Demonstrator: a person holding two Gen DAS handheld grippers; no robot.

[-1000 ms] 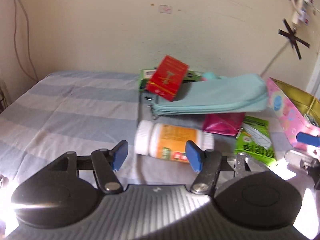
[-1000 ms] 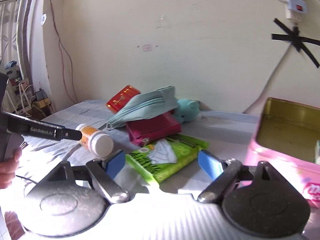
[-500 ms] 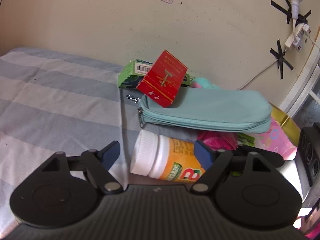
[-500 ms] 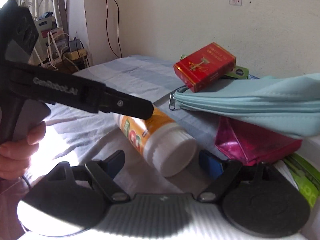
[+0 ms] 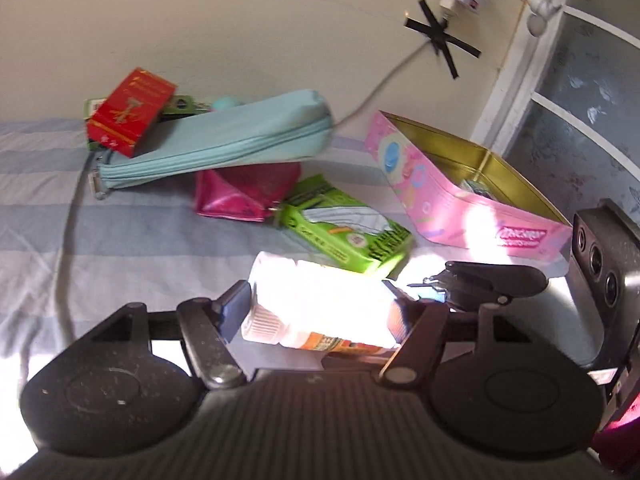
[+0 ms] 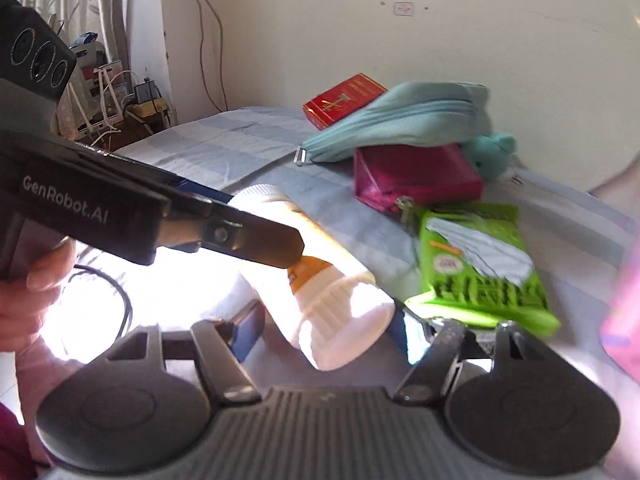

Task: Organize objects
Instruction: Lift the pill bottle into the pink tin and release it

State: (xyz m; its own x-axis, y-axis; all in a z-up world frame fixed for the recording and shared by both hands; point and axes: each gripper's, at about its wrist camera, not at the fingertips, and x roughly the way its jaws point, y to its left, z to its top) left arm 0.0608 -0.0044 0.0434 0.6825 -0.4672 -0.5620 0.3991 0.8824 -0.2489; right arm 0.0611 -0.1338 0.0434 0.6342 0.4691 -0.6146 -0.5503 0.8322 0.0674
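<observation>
A white pill bottle (image 5: 320, 304) with an orange label lies sideways between the blue pads of my left gripper (image 5: 318, 314), which is shut on it in bright sunlight. The same bottle (image 6: 320, 280) shows in the right wrist view, its base end between the pads of my right gripper (image 6: 326, 326); whether the right grips it is unclear. The left gripper's finger (image 6: 240, 236) crosses that view. An open pink tin (image 5: 472, 200) with a gold inside stands at the right.
On the striped bed sheet (image 5: 140, 232) lie a teal zip pouch (image 5: 216, 140), a red box (image 5: 130, 112) leaning on it, a magenta pouch (image 5: 244, 192), a green mask packet (image 5: 344, 228) and a teal plush toy (image 6: 492, 152). A wall stands close behind.
My left gripper closed on the pill bottle and swung right toward the pink tin. The right gripper moved in around the bottle's base end.
</observation>
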